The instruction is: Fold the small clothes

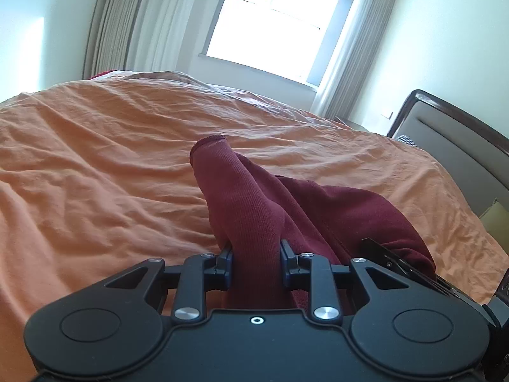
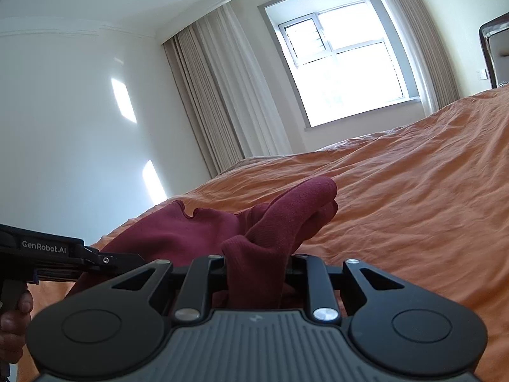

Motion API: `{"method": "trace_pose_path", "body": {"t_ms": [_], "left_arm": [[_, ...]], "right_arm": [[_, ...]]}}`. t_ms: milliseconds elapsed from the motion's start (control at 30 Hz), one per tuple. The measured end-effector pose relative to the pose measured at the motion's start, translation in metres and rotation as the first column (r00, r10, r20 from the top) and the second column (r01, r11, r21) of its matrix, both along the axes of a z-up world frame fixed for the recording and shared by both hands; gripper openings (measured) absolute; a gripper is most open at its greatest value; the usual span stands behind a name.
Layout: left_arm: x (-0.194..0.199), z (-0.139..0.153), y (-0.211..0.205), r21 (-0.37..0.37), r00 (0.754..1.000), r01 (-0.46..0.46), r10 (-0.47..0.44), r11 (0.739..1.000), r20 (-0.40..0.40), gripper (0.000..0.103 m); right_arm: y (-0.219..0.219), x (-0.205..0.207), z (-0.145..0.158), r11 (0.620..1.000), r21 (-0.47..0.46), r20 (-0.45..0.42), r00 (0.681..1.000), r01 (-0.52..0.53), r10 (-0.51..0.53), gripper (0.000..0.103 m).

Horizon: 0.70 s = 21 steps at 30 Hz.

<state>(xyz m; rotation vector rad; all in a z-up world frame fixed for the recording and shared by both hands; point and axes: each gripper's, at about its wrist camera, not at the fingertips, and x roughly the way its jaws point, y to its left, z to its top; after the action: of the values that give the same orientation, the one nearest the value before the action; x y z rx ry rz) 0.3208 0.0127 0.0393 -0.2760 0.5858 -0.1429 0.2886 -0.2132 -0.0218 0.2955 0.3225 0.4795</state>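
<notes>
A dark red garment is shown lifted partly off the bed, which is covered by a wrinkled orange sheet. The left hand-held gripper is clenched on a ribbed, cuff-like band of the garment, the cloth standing up between its two fingers and ending in a rounded tip. The right hand-held gripper is likewise closed on a bunched ribbed fold of the same garment, with the rest trailing down to the sheet between the two tools.

The cloth is judged to be light, soft and limp: it sags wherever it is unsupported and holds no shape of its own, and the knit is unlikely to slip between the pads. The ribbed edges and seams are judged the best places to take hold, since several layers are gathered there.

In the left wrist view, the headboard and a part of the right tool at the right edge are shown, and the draped body of the garment is seen. In the right wrist view alone, a wavy hem edge, the labelled side of the left tool and the fingers of the person's hand gripping its handle are visible
</notes>
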Motion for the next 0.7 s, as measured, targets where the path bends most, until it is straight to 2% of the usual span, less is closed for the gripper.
{"method": "trace_pose_path", "body": {"t_ms": [167,500,700], "left_arm": [[0.002,-0.015,0.024,-0.024,0.999,-0.031,0.03,0.999,-0.038,0.029],[0.001,-0.037,0.037,-0.089,0.998,-0.047,0.042,0.995,-0.056,0.031],[0.0,-0.044,0.04,-0.105,0.996,-0.062,0.054,0.993,-0.071,0.043]], "right_arm": [[0.017,-0.001,-0.011,1.0,-0.028,-0.02,1.0,-0.007,0.007,0.023],[0.013,0.006,-0.017,1.0,-0.009,-0.069,0.997,0.018,-0.018,0.025],[0.011,0.01,-0.019,0.999,-0.018,-0.095,0.994,0.049,-0.05,0.038]]}}
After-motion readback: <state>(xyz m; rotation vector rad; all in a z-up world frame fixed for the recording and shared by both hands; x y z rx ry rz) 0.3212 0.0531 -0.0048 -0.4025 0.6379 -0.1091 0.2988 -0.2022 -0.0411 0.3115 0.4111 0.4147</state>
